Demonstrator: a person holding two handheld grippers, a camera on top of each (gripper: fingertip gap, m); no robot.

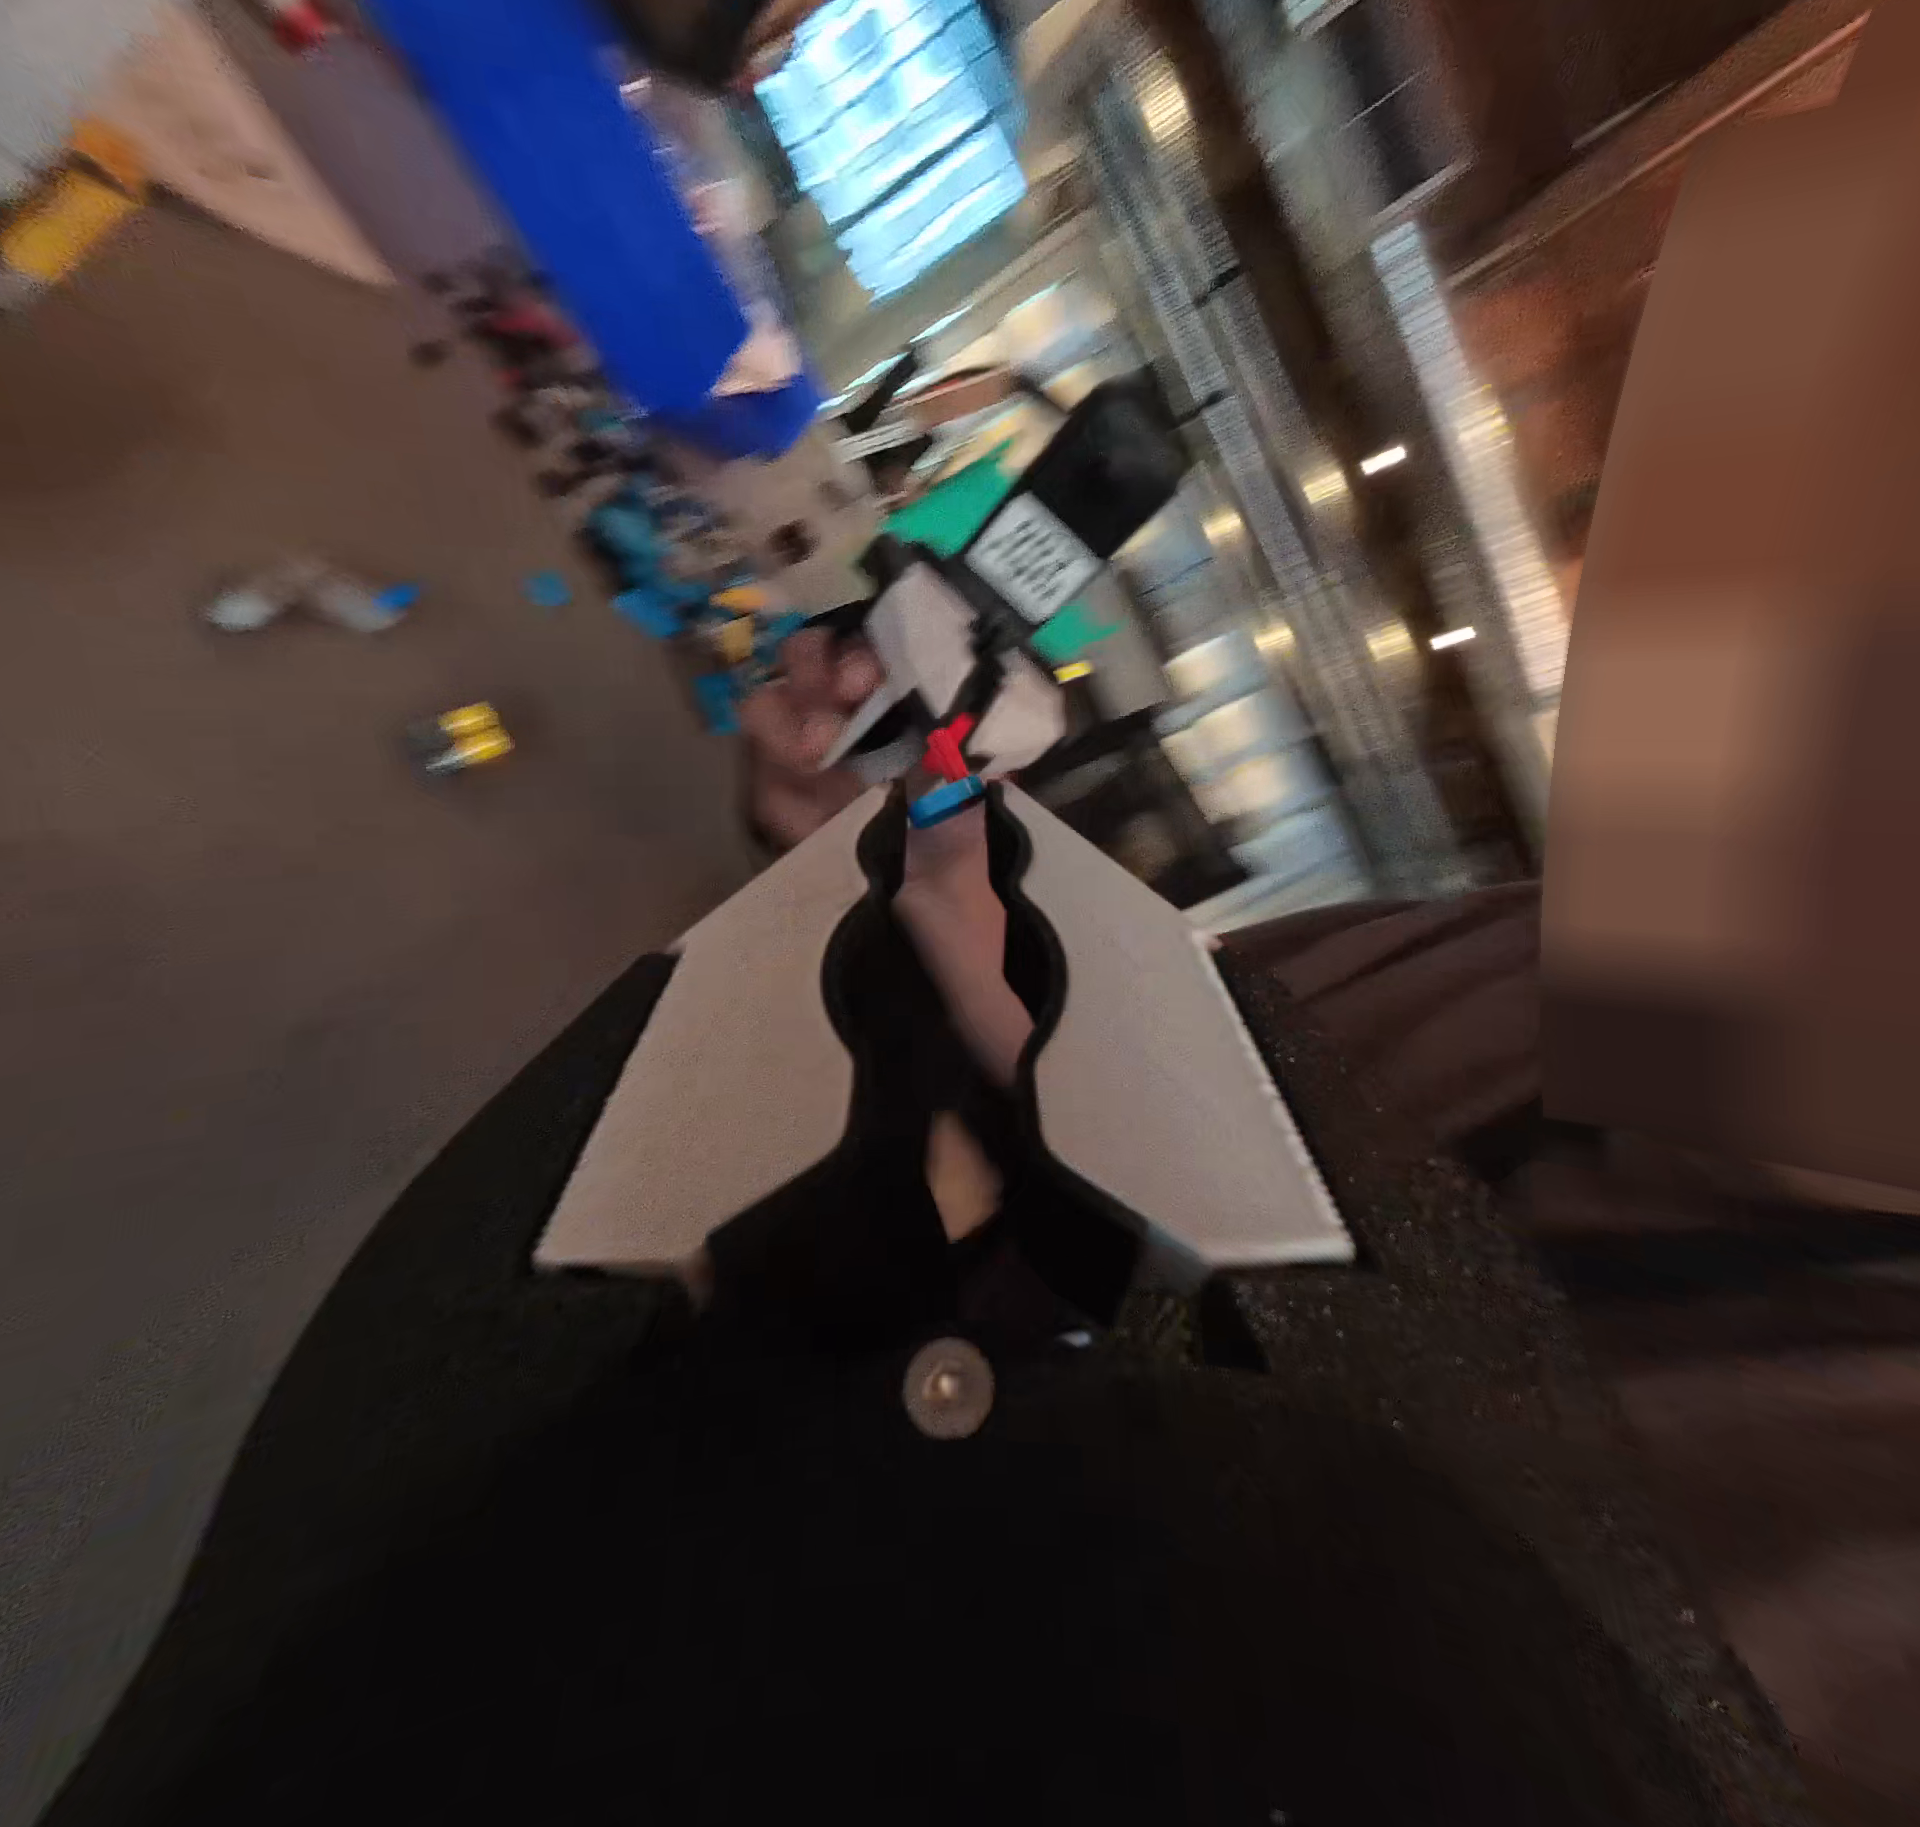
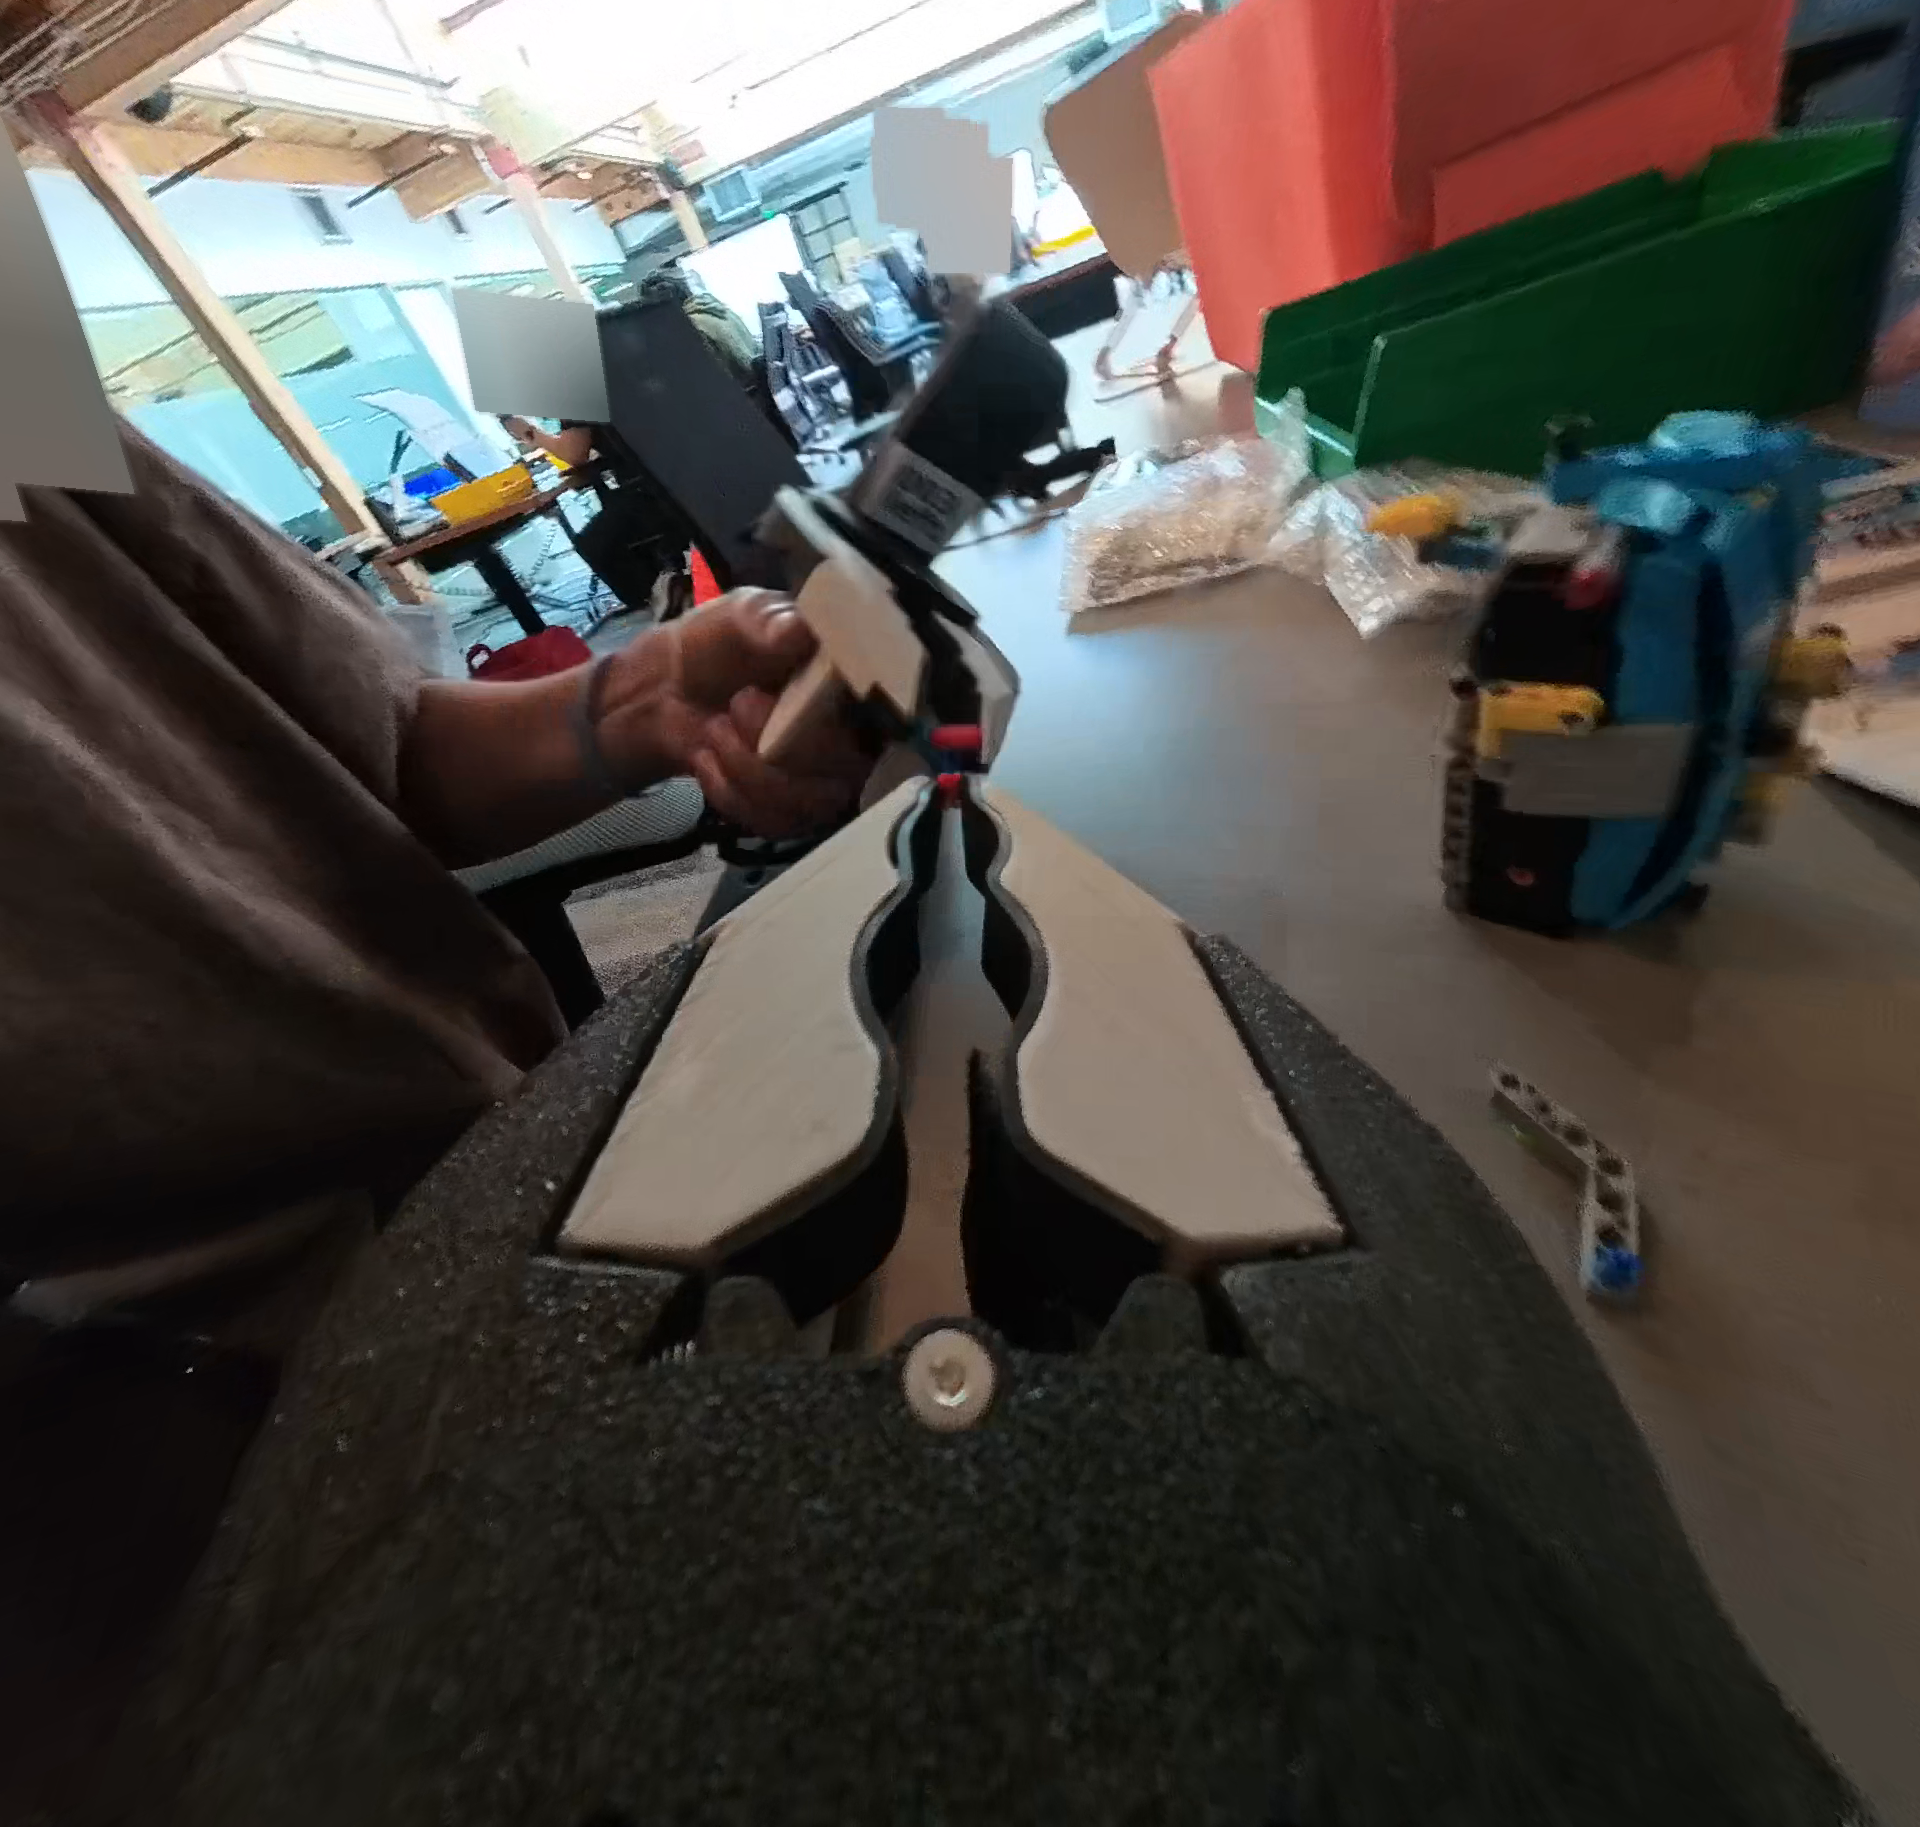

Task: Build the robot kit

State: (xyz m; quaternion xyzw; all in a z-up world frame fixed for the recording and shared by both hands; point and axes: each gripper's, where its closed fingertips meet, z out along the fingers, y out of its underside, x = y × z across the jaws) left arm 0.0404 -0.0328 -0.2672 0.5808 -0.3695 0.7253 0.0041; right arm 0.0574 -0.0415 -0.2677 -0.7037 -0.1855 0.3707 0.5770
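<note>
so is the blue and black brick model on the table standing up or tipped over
Standing upright. The blue and black brick model rests on its base on the grey table, its black side rising vertically. The edges are blurred.

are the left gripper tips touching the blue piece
Touching: the left wrist view shows the left gripper tips pinching the blue piece between them.

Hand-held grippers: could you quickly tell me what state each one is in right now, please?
Left hand-held gripper: closed on a small blue piece.
Right hand-held gripper: closed on a small red piece.
</note>
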